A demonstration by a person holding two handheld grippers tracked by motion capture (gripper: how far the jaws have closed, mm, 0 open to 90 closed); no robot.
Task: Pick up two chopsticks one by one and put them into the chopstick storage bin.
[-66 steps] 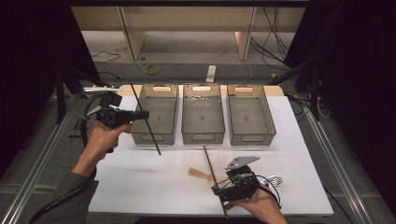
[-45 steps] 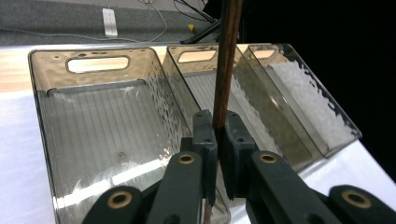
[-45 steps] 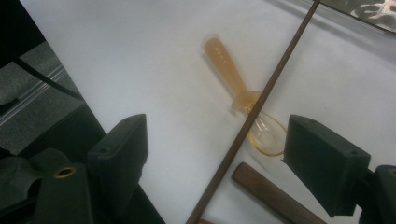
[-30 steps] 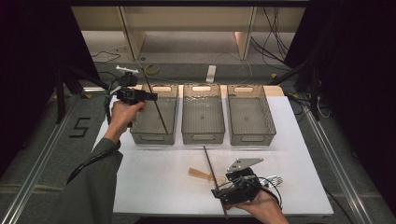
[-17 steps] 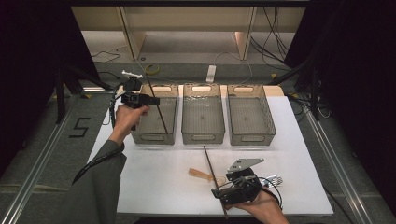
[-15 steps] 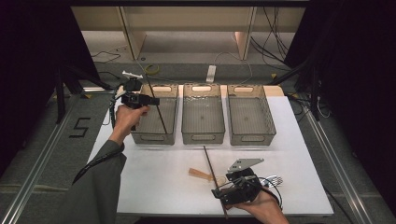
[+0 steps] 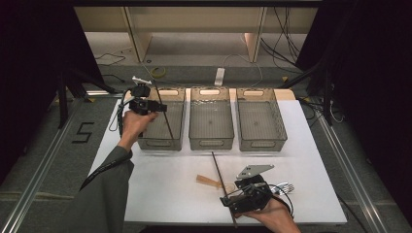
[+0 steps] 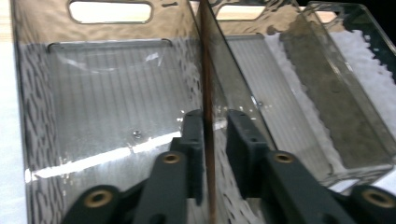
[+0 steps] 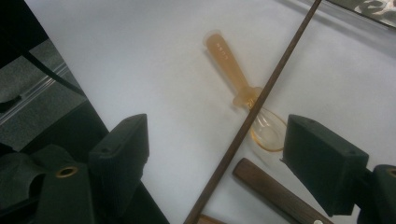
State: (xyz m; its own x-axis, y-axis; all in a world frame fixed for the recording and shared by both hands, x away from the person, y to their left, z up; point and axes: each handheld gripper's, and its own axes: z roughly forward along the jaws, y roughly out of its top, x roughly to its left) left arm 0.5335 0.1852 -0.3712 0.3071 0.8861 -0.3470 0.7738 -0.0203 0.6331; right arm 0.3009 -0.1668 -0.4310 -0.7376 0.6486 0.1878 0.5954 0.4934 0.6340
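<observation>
Bright overhead light on white table point(image 7: 160, 189); dark surroundings; glare on bin point(image 8: 116, 154); soft focus.

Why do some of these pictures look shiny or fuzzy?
Left gripper view: the clear bin throws a bright glare streak, its walls look wavy. Right gripper view: the near jaws are soft, the amber spoon sharper. High view: the white table is bright, surroundings dark.

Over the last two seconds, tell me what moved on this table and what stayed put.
The left hand-held gripper carried its dark stick from the table's left edge away from the person, and now holds it over the left bin, jaws shut on it throughout. The right hand-held gripper stayed open at the near edge, with the second stick, orange spoon and fork unmoved.
</observation>
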